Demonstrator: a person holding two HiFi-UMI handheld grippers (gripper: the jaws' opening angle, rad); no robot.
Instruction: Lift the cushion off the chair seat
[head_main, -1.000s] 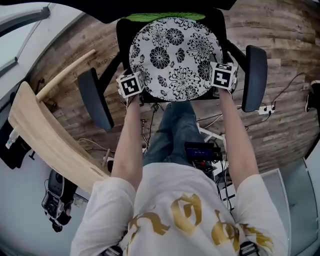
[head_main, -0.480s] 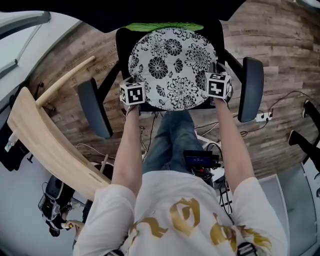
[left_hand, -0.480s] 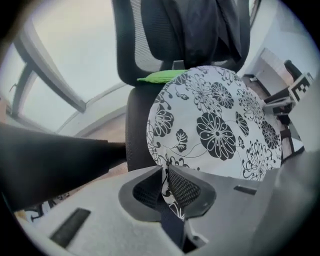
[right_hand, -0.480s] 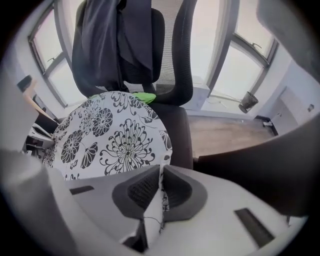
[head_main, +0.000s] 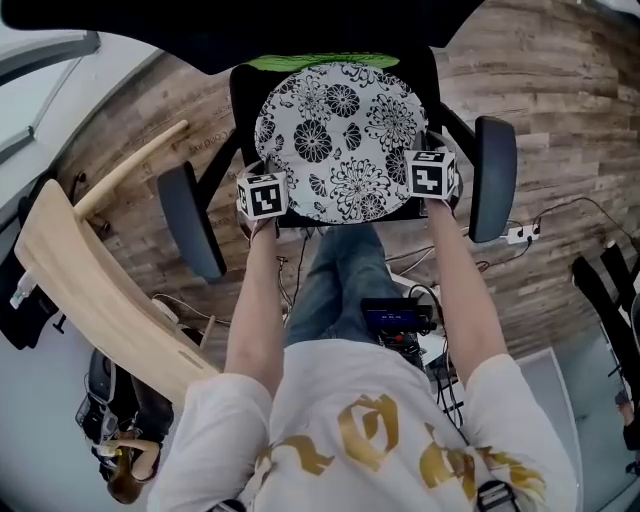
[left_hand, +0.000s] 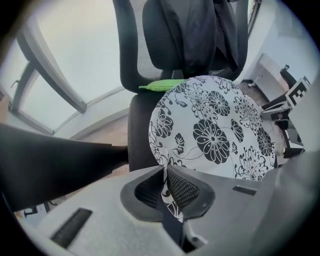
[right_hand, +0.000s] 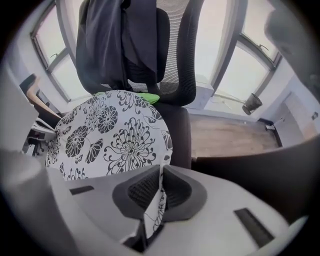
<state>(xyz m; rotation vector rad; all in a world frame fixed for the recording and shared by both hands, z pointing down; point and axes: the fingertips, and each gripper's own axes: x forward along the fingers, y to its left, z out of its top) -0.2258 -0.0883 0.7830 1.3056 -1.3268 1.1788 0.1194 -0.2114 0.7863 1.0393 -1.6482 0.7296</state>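
Jaws of the left gripper (left_hand: 165, 186) are closing, and a fold of the cushion (head_main: 340, 135) rim is already pinched between the ribbed pads. The right gripper (right_hand: 161, 189) is clamped tight on the rim at the other side, with a strip of flowered cloth running down between its pads. Both point steeply down at the near edge of the cushion, one at the near-left and one at the near-right.

The cushion, round and printed with black flowers on white, lies flat on the seat (head_main: 243, 110) between the two armrests (head_main: 190, 220). Its far edge sits close to a green thing (head_main: 320, 60) at the foot of the backrest (left_hand: 185, 35).

By the look of it, grasping is the step in hand and nearly finished, and the lift has not begun. The next move calls for both hands to rise together and level. Each grip has only a thin bit of rim, so an uneven pull could let the cloth slip out. The cushion also needs to come up clear of the armrests.
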